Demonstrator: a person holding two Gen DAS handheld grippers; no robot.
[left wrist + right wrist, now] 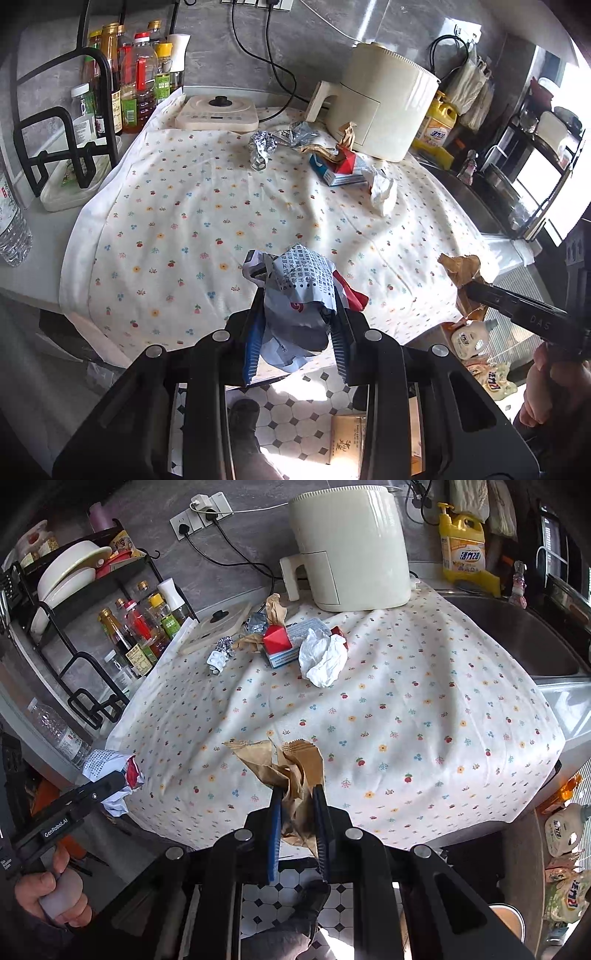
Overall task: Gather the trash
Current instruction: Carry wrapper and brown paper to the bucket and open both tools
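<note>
My left gripper (pixel 299 325) is shut on a crumpled blue, white and red wrapper (pixel 299 288), held over the near edge of the flowered cloth (pixel 207 206). My right gripper (pixel 298 812) is shut on a crumpled brown paper bag (pixel 295 764), also above the cloth's near edge. Each gripper shows in the other's view, the left one (pixel 110 786) at lower left, the right one (pixel 476 291) at the right. More trash lies far back on the cloth: crumpled foil (pixel 262 147), a red and blue box (pixel 277 642), brown paper (pixel 275 609) and a white tissue (pixel 323 657).
A cream air fryer (pixel 351 546) and a flat cream appliance (pixel 218 116) stand at the back of the cloth. A black rack with sauce bottles (pixel 136 85) is on the left, a sink (pixel 517 635) and yellow detergent (pixel 463 554) on the right. Tiled floor lies below.
</note>
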